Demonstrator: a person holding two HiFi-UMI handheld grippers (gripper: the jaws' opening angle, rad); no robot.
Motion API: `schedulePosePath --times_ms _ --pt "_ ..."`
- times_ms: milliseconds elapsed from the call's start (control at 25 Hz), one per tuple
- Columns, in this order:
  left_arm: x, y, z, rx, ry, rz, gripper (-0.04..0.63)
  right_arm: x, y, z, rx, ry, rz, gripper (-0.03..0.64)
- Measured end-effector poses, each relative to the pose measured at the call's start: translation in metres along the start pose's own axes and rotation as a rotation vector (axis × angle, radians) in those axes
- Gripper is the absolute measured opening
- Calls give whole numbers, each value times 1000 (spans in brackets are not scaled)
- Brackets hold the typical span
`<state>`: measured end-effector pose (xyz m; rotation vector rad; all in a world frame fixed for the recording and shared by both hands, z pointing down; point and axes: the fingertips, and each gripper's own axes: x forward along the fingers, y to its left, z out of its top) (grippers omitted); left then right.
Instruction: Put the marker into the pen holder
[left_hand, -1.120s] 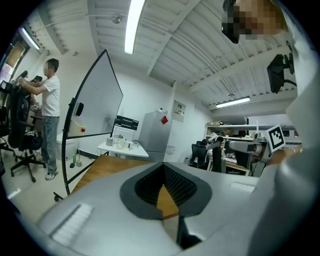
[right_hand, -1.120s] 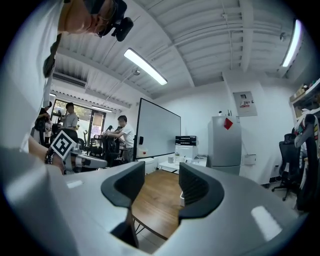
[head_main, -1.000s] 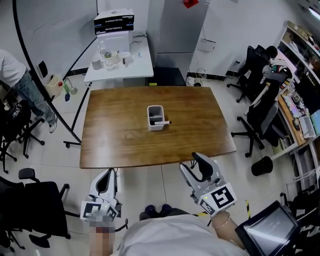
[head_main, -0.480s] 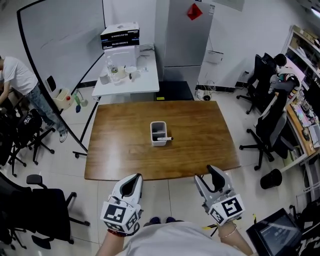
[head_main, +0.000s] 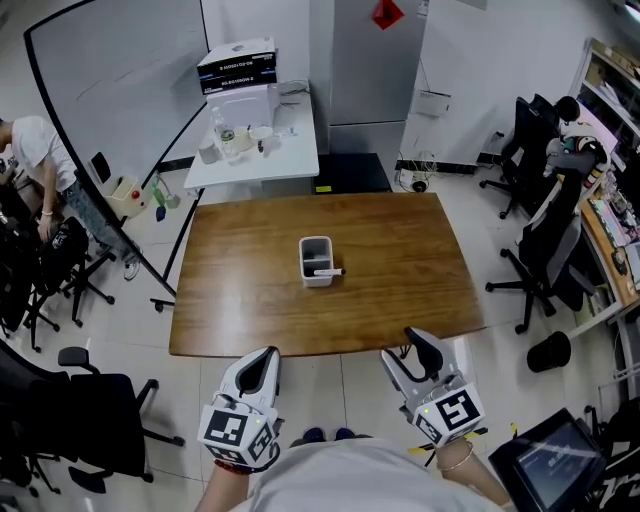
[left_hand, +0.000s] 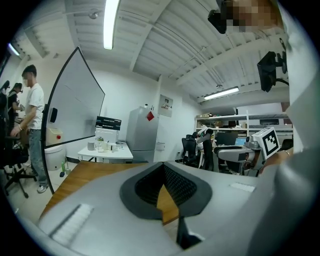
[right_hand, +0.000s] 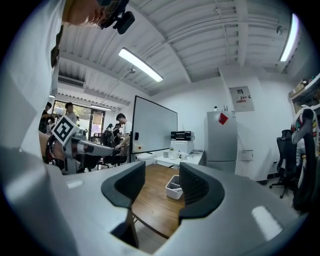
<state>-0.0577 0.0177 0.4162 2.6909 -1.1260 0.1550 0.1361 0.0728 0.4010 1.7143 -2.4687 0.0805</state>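
Observation:
A white pen holder (head_main: 316, 260) stands upright near the middle of the wooden table (head_main: 400, 260). A marker (head_main: 327, 272) with a dark tip lies on the table against the holder's near side. Both grippers hover short of the table's near edge, well away from both. My left gripper (head_main: 262, 362) is at the left, its jaws tip to tip with nothing between them (left_hand: 163, 167). My right gripper (head_main: 410, 350) is at the right, open and empty (right_hand: 162, 175). Between its pads I see the pen holder (right_hand: 173, 187) far off.
A white side table (head_main: 255, 150) with a box and bottles stands behind the wooden table. A whiteboard (head_main: 110, 110) and a person (head_main: 40, 160) are at the left. Office chairs stand at the right (head_main: 545, 250) and near left (head_main: 60, 400).
The left gripper has come up and forward to the table's near edge, level with the right one. The head view has shifted slightly. Marker and holder have not moved.

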Motion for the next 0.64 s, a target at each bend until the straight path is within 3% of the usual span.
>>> schedulePosePath --times_ms 640 --pt "0 -11 0 4 7 -8 2 -1 2 -5 -18 16 18 187"
